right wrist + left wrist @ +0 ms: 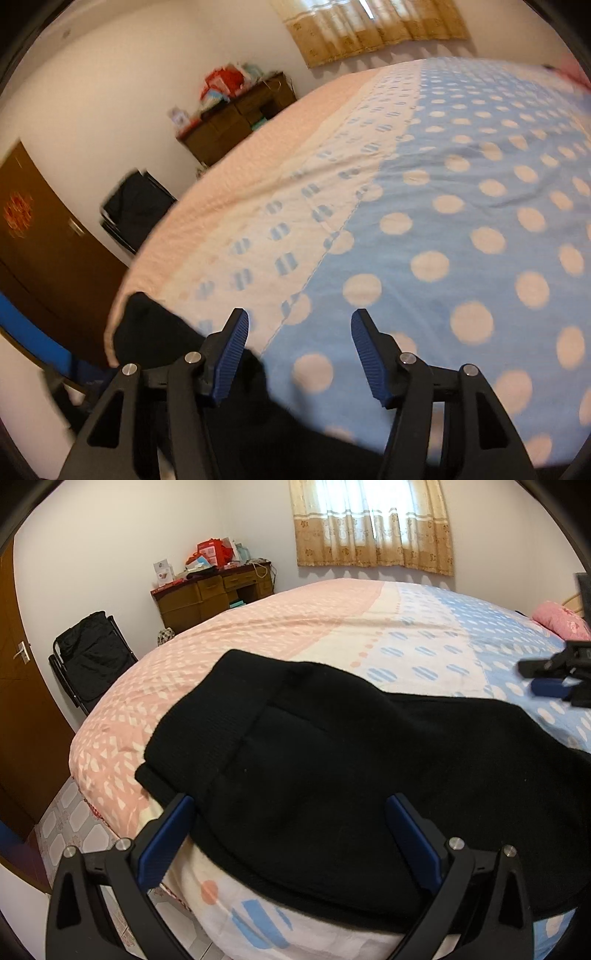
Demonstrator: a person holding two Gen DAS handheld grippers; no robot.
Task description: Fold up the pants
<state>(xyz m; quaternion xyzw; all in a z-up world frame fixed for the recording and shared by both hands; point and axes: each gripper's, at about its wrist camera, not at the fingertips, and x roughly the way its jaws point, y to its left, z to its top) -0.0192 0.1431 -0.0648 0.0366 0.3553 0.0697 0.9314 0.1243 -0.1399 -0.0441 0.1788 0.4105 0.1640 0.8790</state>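
Pants (332, 760) — plain black. Bedsheet (332, 627) — pink with white flecks, cream band with blue striped dots, light blue with cream polka dots. Curtain (373, 528) — tan, floral print. Pillow (561, 620) — pink.

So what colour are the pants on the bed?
Plain black pants, clearest in the left wrist view.

Black knit pants (332, 746) lie spread across the near edge of the pink-and-blue patterned bedspread (332, 627). The left gripper (291, 812) hangs wide open over them; the right gripper (543, 675) hovers far right.
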